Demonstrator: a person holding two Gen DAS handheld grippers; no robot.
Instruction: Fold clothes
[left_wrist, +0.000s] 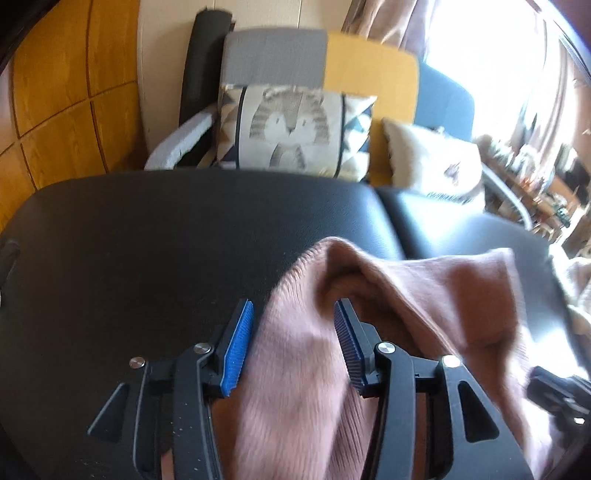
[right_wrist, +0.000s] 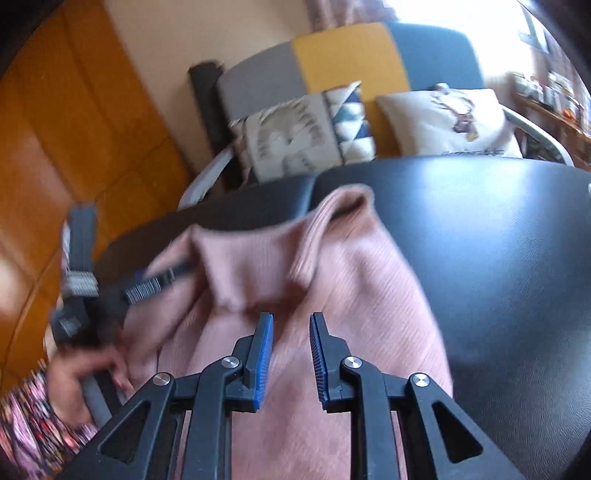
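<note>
Two hand-held grippers open, left (left_wrist: 293, 314), right (right_wrist: 291, 325), over pink sweater (right_wrist: 314, 258)

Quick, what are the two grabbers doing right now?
Left gripper: open, pink sweater between its fingers.
Right gripper: open, over the sweater.

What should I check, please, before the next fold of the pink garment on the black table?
1. Left gripper let go: ok, jaws apart, though the pink garment lies between them.
2. Right gripper let go: ok, jaws apart above the cloth, nothing pinched.
3. Garment flat: not ok, its far edge stands up in rumpled folds.
4. Garment fully on the black table: cannot tell, the near part is hidden.
5. Sharp view for aiming: not ok, both views are blurred.
</note>
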